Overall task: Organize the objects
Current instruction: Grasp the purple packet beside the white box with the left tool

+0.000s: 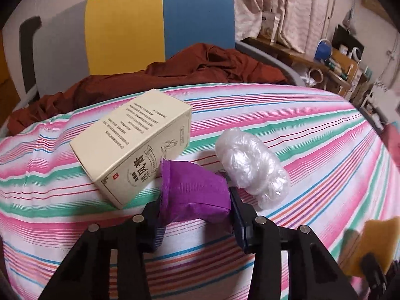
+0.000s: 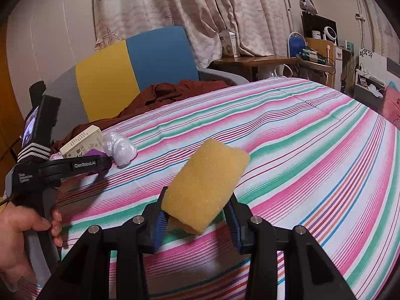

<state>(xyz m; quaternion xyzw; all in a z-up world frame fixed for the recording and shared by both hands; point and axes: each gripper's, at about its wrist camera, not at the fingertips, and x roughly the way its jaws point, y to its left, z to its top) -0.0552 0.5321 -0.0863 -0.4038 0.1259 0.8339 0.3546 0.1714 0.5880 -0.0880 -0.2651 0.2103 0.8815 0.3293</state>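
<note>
My left gripper [image 1: 195,200] is shut on a purple packet [image 1: 192,187], its pads pressing both sides just above the striped bedspread [image 1: 300,137]. Left of the packet, and touching it, a cream printed box [image 1: 135,145] lies on its side. A wad of clear plastic [image 1: 250,167] lies just right of the packet. My right gripper [image 2: 197,210] is shut on a yellow sponge [image 2: 205,185], held over the bed. In the right wrist view the left gripper [image 2: 105,162] is far left by the box [image 2: 82,142], with a person's hand [image 2: 22,230] on its handle.
A rust-brown cloth [image 1: 175,72] is crumpled at the far end of the bed, against a grey, yellow and blue panel [image 1: 125,32]. A wooden desk [image 2: 262,61] with clutter stands beyond by the curtains. The bedspread stretches out bare to the right.
</note>
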